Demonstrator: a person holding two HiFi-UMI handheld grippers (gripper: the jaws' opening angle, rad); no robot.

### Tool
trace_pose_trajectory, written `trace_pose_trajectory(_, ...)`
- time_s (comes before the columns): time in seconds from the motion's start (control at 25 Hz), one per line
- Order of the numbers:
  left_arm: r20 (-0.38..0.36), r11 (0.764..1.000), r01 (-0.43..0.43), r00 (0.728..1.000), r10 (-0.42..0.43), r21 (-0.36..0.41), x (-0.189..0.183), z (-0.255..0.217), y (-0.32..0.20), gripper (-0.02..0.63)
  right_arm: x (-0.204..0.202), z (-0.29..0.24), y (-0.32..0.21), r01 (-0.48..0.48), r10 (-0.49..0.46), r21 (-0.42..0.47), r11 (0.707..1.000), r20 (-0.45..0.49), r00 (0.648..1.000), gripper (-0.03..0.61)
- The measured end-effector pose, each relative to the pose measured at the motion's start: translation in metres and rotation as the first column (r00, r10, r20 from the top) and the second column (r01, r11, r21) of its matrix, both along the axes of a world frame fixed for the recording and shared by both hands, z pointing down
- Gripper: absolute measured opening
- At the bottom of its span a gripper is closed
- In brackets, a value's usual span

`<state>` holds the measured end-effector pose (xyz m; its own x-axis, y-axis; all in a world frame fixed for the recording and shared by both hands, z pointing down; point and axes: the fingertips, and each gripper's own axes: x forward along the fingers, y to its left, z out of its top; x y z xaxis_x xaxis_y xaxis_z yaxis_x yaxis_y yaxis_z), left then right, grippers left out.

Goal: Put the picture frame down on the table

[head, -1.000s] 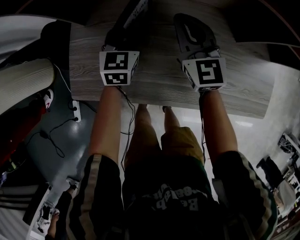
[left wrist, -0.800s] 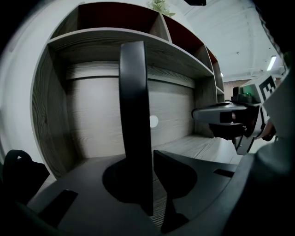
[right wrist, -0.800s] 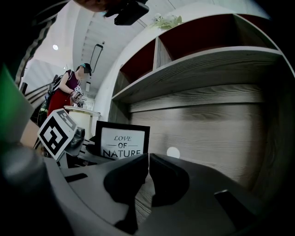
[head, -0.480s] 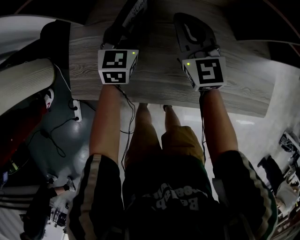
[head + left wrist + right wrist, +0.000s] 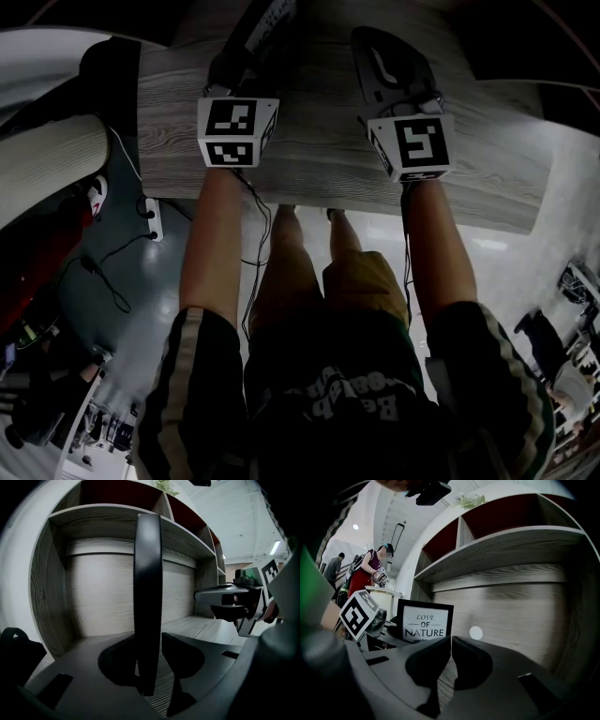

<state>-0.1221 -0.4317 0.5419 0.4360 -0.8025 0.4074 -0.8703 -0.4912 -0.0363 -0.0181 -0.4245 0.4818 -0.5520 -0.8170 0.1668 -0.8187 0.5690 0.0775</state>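
The picture frame (image 5: 147, 597) was found upright on the counter (image 5: 319, 173) between the just-opened jaws of the left tool (image 5: 157, 665), the right tool (image 5: 451, 660) closed and empty; release was judged underway, with a clean backward withdrawal called for next.

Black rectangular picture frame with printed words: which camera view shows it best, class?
The right gripper view: the black rectangular picture frame faces the camera, its print readable. The left gripper view shows it edge-on, a dark upright bar. The head view shows only a dark sliver from above.
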Motion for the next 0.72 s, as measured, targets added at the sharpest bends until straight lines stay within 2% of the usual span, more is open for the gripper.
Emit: trace_pose_trajectory(0.72, 0.013, 0.999, 0.031, 0.999, -0.031, -0.016, -0.011, 0.009, 0.004, 0.216, 0.001, 0.005, 0.004, 0.007, -0.007, -0.009, 1.000, -0.001, 1.000, 0.035)
